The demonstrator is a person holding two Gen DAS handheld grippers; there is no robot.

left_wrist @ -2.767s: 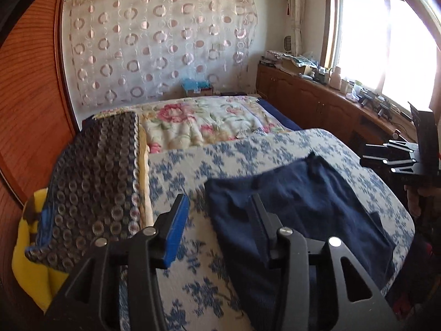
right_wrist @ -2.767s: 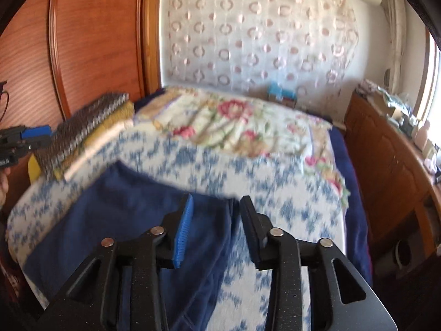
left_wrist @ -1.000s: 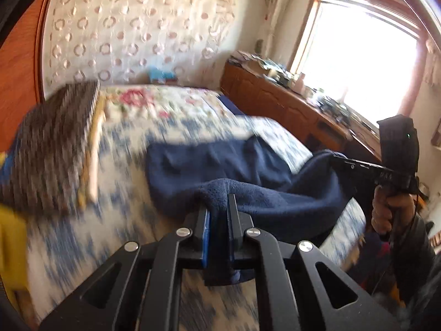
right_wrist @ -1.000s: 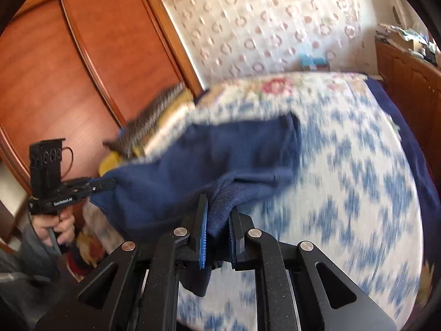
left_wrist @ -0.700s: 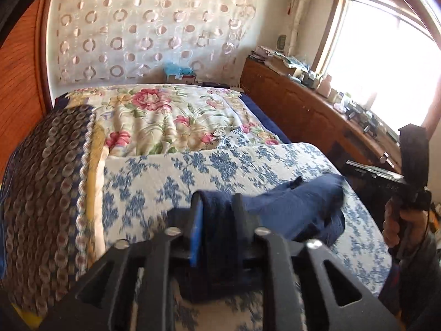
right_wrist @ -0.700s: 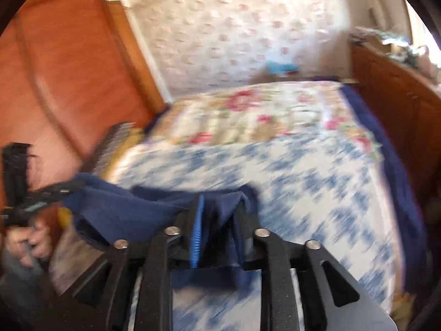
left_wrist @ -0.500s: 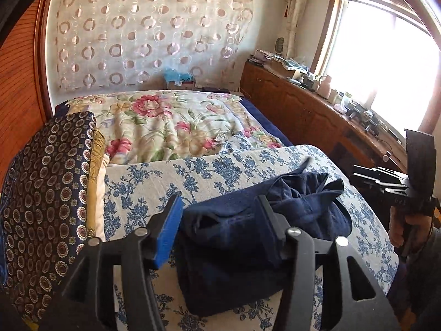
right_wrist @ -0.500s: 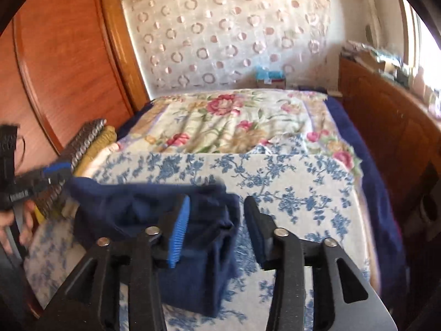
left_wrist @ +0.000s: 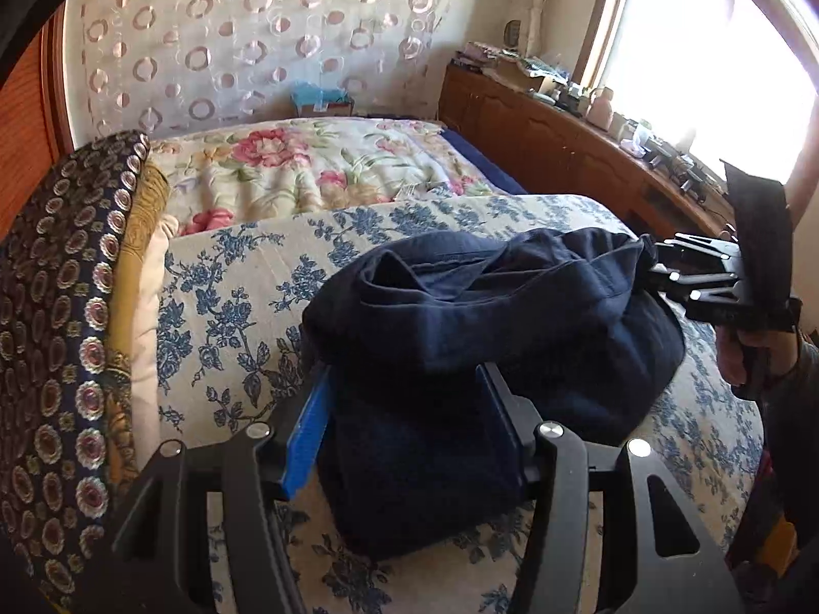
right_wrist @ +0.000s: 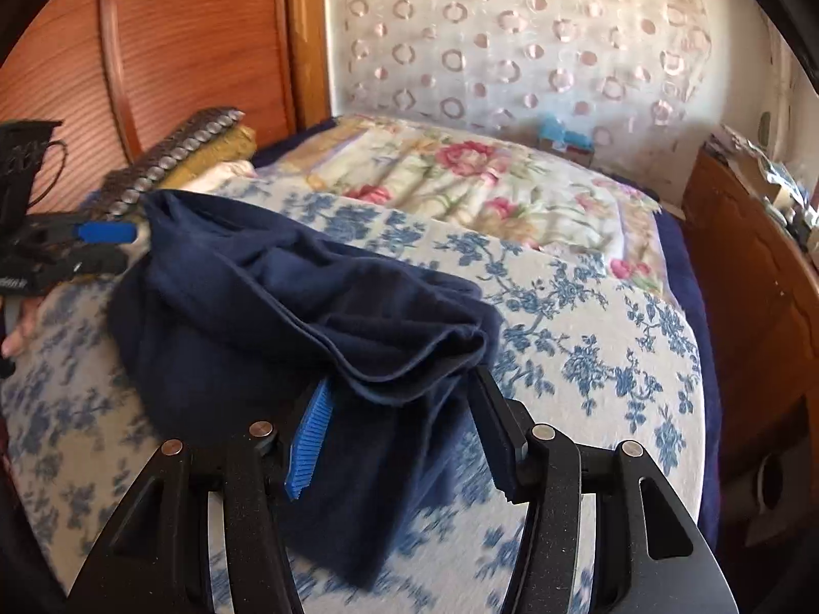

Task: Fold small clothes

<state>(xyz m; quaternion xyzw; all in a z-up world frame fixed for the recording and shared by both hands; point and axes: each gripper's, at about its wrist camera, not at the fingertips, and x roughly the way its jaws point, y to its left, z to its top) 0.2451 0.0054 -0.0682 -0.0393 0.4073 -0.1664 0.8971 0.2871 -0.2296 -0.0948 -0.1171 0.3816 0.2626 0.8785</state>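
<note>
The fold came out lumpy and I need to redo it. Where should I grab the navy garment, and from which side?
Take the navy garment by the loose folded-over edge nearest the left gripper and right gripper, coming from the near side. That edge stands up off the blue floral bedspread, one end lying between each gripper's open jaws, which have just been opening.

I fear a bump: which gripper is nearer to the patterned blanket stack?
Left. The left gripper sits beside the patterned blanket stack; the right gripper is across the navy garment, farther off.
</note>
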